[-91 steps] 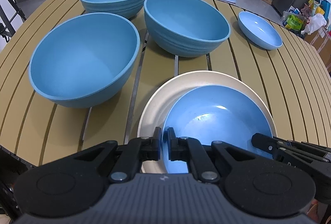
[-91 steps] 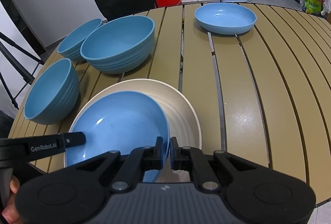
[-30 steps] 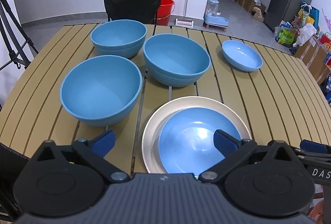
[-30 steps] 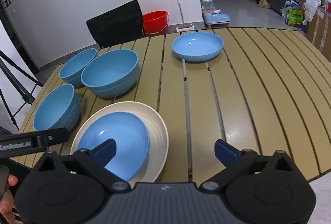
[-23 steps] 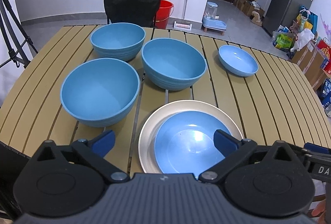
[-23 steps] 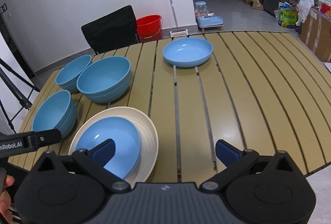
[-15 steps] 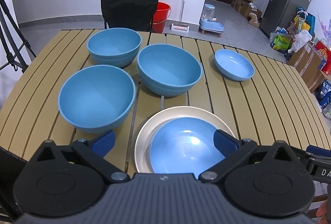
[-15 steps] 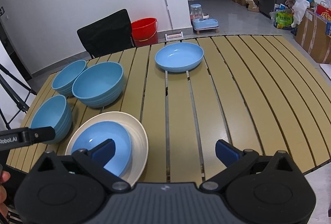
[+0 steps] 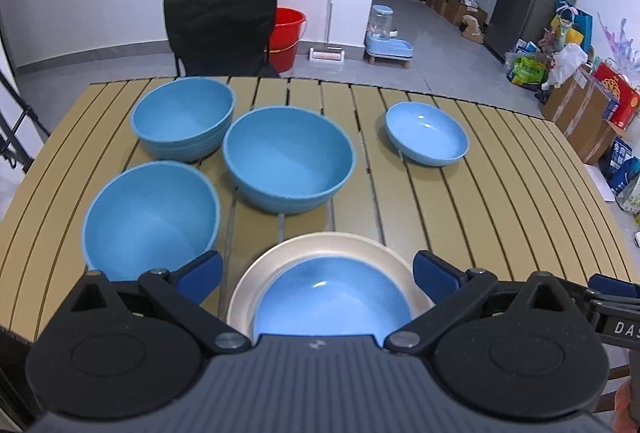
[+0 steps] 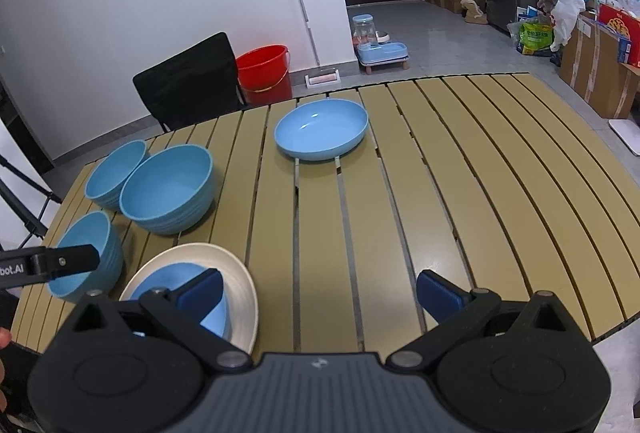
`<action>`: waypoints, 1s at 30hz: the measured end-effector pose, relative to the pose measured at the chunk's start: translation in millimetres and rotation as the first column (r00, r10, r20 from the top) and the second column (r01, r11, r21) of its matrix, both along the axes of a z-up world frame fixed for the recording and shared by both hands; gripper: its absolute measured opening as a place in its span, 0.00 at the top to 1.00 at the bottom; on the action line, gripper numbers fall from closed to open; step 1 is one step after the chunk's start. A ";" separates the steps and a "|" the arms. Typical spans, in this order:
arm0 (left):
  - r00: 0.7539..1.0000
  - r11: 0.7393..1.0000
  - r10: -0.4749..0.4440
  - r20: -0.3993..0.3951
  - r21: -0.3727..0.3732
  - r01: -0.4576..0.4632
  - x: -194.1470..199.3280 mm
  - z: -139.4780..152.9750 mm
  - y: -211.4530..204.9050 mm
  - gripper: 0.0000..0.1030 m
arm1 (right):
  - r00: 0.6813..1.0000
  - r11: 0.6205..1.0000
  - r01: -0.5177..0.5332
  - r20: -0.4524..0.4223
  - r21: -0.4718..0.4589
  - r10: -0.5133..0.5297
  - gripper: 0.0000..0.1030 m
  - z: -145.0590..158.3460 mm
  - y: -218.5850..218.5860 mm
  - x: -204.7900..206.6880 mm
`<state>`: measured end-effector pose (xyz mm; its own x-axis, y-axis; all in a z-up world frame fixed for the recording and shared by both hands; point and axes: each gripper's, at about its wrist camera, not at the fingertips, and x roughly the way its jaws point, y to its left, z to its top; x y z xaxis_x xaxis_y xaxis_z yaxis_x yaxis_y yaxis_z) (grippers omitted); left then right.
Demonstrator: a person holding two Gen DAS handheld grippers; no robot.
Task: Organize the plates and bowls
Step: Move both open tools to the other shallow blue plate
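Both grippers are held above the near edge of the slatted table, and both have their jaws wide apart with nothing between them. Left gripper hangs over the cream plate, and its blue fingertips stand on either side of that plate without touching it. Right gripper is to the right of the cream plate, over bare slats; its left fingertip covers part of the plate in the right wrist view.

On the cream plate lies a blue shallow plate, placed a little toward the near side. Behind the cream plate stands the largest blue bowl. To the left of the cream plate, near it, is a second blue bowl, and further behind that one a third blue bowl, close to the largest one. Well apart from the cream plate, to its far right, rests another blue shallow dish alone on the slats.

Beyond the table stand a black chair and a red bucket.
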<state>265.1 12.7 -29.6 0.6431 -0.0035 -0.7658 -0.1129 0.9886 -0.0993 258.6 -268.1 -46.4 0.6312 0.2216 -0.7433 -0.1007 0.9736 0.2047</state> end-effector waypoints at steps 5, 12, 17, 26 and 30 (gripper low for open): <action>1.000 1.000 -0.020 0.001 0.005 0.020 20.5 5.6 -10.0 0.00 | 1.000 1.000 0.008 0.005 -0.016 -0.007 0.00 2.9 -6.1 16.7; 0.999 0.999 -0.036 0.009 0.010 0.036 54.1 12.1 -23.6 0.00 | 1.000 1.000 0.015 0.006 -0.028 -0.015 0.00 4.3 -18.6 48.9; 0.999 0.999 -0.047 0.005 0.005 0.047 83.1 13.0 -34.6 0.00 | 1.000 0.998 0.010 -0.001 -0.056 -0.010 0.00 2.6 -23.5 75.8; 0.998 0.998 -0.069 -0.015 -0.002 0.069 143.0 8.9 -50.6 0.00 | 1.000 0.997 0.008 0.002 -0.074 -0.008 0.00 2.6 -30.2 129.7; 0.998 0.998 -0.063 -0.018 0.000 0.063 173.6 5.7 -54.9 0.00 | 1.000 0.996 0.017 -0.014 -0.086 -0.018 0.00 -0.2 -32.4 159.2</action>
<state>438.7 -42.2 -23.9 0.6278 -0.0433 -0.7772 -0.0524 0.9938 -0.0977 417.8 -300.5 -46.5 0.6230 0.1460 -0.7685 -0.0814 0.9892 0.1220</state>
